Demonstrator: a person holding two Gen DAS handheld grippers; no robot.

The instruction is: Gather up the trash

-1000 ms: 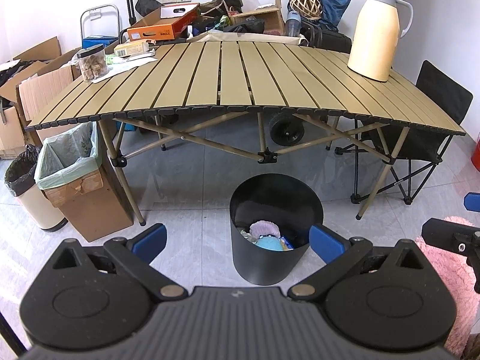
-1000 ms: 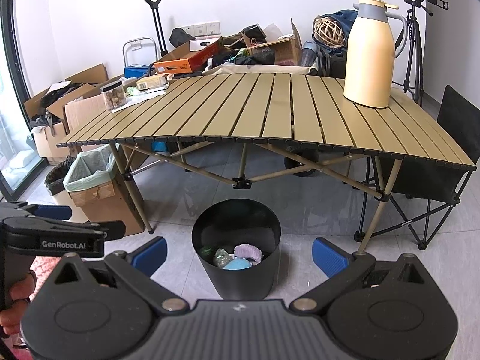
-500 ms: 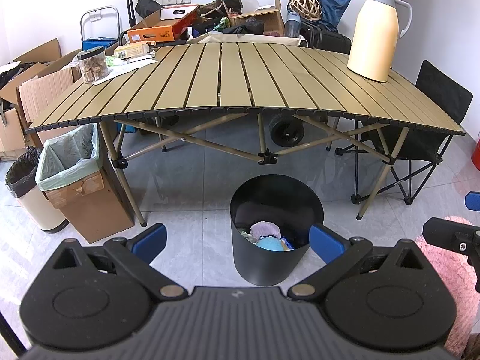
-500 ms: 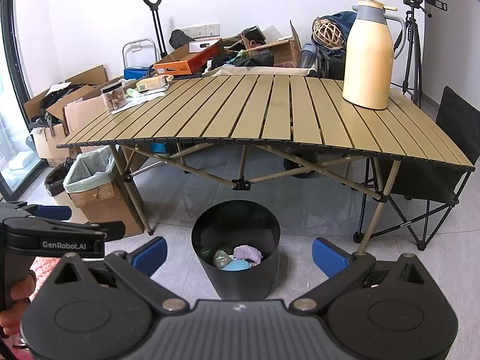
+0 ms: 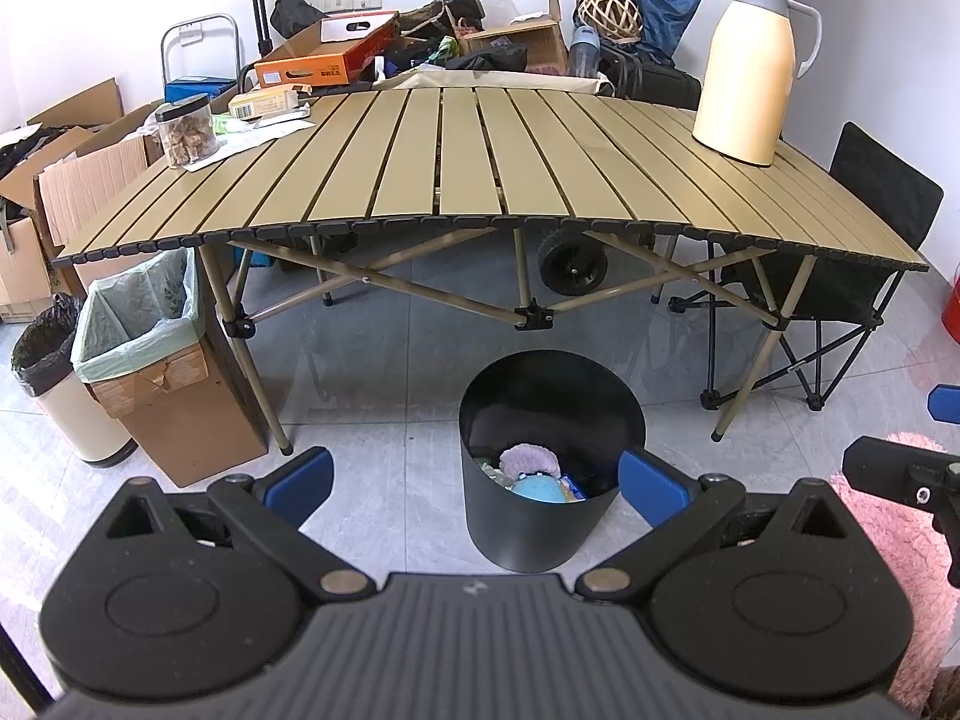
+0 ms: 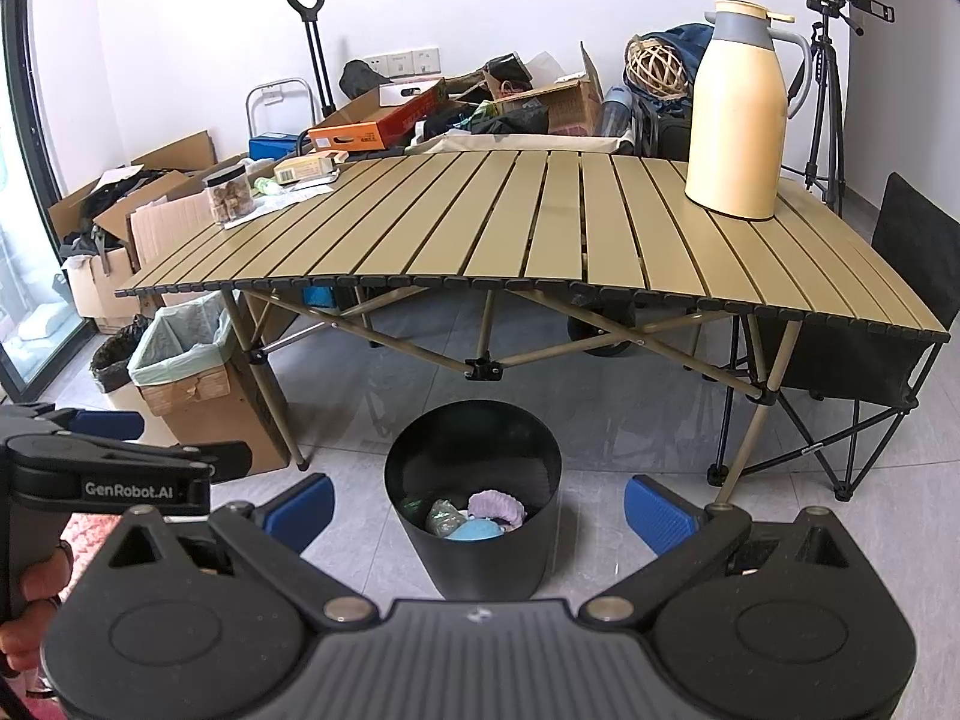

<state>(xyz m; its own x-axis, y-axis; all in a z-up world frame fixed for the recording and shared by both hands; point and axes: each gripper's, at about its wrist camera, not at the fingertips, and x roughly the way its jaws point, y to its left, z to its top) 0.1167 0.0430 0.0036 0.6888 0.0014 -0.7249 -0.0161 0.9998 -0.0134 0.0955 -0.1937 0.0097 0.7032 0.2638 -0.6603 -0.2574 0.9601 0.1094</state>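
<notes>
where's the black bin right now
The black bin stands on the floor in front of the folding table, centred in both wrist views, between each open claw's blue pads.

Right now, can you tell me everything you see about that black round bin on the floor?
The black bin is a plain round cylinder with thin, smooth walls that look like metal, and no lid. It stands upright on the grey tiled floor, in front of the slatted folding table, touching nothing else. Inside lies trash: a pale purple crumpled piece, something light blue and a greenish wrapper. It is well under half full.
</notes>
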